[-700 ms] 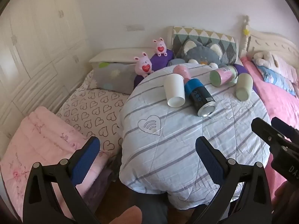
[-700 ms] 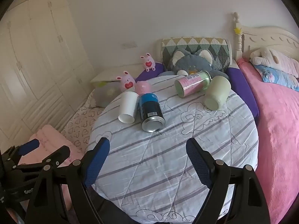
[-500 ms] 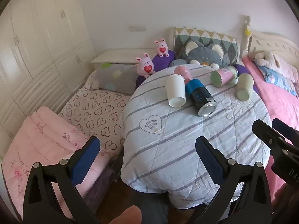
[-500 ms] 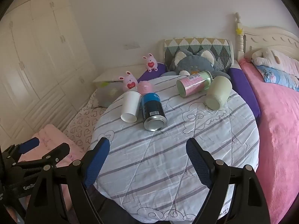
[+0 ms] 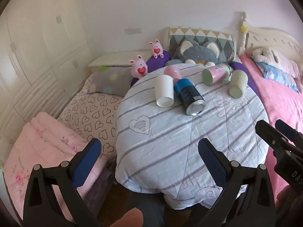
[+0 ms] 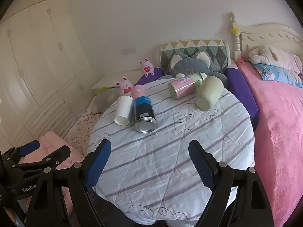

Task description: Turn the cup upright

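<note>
Several cups and cans lie on their sides on a round table with a striped white cloth [image 5: 189, 141] [image 6: 170, 151]. A white paper cup [image 5: 163, 90] [image 6: 123, 110] lies with its mouth toward me. A blue and black can [image 5: 189, 96] [image 6: 144, 114] lies beside it. A pink cup [image 5: 172, 72] [image 6: 138, 91] lies behind them. A pink and green can [image 5: 215, 73] [image 6: 184, 88] and a pale green cup [image 5: 237, 86] [image 6: 209, 92] lie at the far right. My left gripper [image 5: 149, 151] and right gripper [image 6: 149, 153] are open and empty at the table's near edge.
A grey cat plush [image 5: 198, 54] and a patterned cushion [image 6: 195, 47] sit behind the table. Two pink bunny toys [image 5: 139, 69] stand at its far left. A pink bed [image 6: 280, 123] lies to the right. Folded pink bedding [image 5: 41, 141] and heart-print bedding [image 5: 90, 111] lie left.
Both views have shifted slightly, with the table and cups sitting a little lower and to the right. Both grippers stay open. The cups have not moved.
</note>
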{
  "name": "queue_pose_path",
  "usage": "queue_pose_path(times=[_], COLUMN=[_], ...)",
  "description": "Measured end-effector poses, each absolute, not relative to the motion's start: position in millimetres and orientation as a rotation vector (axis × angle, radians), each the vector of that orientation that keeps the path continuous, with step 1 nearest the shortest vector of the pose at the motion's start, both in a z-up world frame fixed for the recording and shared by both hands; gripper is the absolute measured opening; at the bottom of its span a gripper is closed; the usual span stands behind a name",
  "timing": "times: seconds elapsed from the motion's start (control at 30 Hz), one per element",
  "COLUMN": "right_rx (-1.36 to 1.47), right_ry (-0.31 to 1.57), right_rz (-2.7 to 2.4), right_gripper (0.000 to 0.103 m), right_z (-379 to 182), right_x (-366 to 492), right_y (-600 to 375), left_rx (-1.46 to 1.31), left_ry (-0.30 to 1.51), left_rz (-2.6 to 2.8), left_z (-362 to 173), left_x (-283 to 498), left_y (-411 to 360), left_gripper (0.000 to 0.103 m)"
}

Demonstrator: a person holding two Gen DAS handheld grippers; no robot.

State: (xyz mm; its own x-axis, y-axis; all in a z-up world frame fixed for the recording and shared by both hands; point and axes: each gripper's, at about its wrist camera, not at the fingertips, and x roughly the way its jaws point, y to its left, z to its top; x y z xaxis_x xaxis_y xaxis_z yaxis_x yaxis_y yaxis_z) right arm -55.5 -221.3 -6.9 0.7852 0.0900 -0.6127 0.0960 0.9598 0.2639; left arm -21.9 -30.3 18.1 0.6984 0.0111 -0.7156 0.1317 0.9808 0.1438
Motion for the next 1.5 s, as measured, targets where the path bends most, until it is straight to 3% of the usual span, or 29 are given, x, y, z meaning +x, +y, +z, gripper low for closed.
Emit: queue_pose_path(times=[0.77,1.5], right_rx=[0.29,0.352], right_ry=[0.609,0.637], right_rz=[0.005,-0.042], right_gripper=[0.085,0.085], right_z=[-1,-33], right_x=[-83,-62], right_y=[-236,-310], left_rx=[0.209,0.297], left_ry=[0.752,0.824], left_rz=[-0.065,-0.146], left_z=[29,-3], left_x=[-44,-4], left_y=[-49,-144], left_gripper=[0.103,0.103])
